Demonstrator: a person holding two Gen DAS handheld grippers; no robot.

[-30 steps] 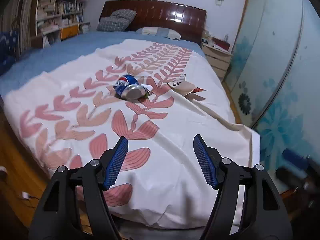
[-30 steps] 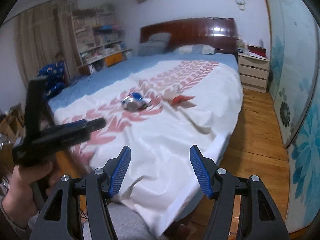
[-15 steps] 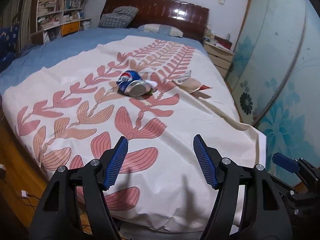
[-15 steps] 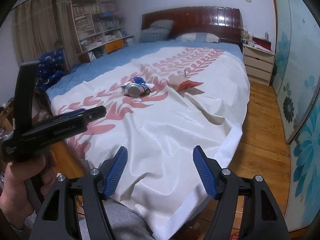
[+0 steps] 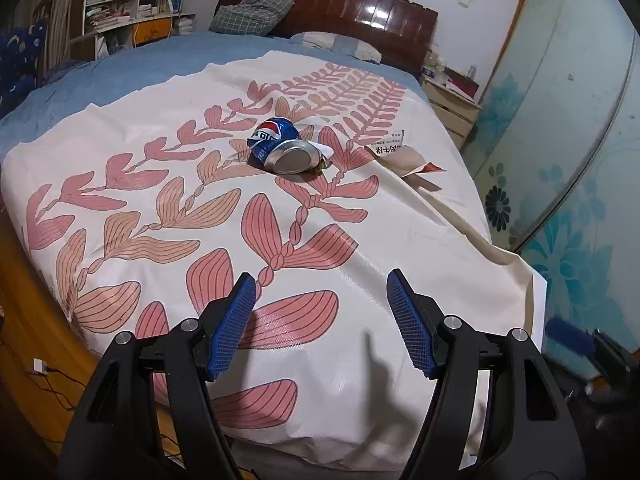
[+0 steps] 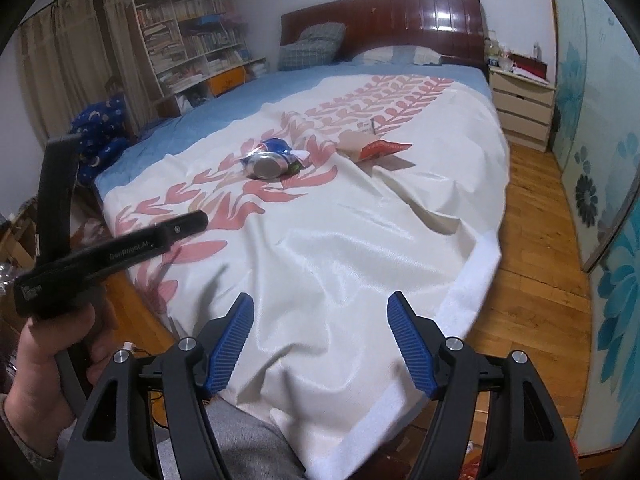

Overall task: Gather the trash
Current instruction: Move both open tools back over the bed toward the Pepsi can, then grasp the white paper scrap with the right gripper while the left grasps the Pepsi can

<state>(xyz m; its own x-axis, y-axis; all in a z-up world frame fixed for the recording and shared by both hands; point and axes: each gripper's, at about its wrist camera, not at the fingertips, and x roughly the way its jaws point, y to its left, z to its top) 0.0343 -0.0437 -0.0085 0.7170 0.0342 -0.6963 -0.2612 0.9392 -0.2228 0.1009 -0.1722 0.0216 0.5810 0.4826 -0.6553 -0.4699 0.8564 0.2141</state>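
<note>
A crushed blue Pepsi can [image 5: 282, 148] lies on its side in the middle of the bed, on a white cover with pink leaves; it also shows in the right wrist view [image 6: 270, 158]. A small white and green scrap [image 5: 322, 156] lies against it. A torn paper wrapper with a red edge [image 5: 404, 154] lies to its right, also seen in the right wrist view [image 6: 370, 144]. My left gripper [image 5: 322, 320] is open and empty over the near end of the bed, well short of the can. My right gripper [image 6: 320, 340] is open and empty above the bed's near corner.
The bed [image 6: 360, 240] has a dark wooden headboard [image 5: 332, 4] and pillows. A bookshelf [image 6: 192, 52] stands at the left and a nightstand [image 6: 520, 108] at the right. Wooden floor [image 6: 532, 240] runs along the right side beside a sliding wardrobe [image 5: 560, 120].
Both grippers have moved forward and tilted down toward the bed, so the can looks nearer. Both stay open and empty.
</note>
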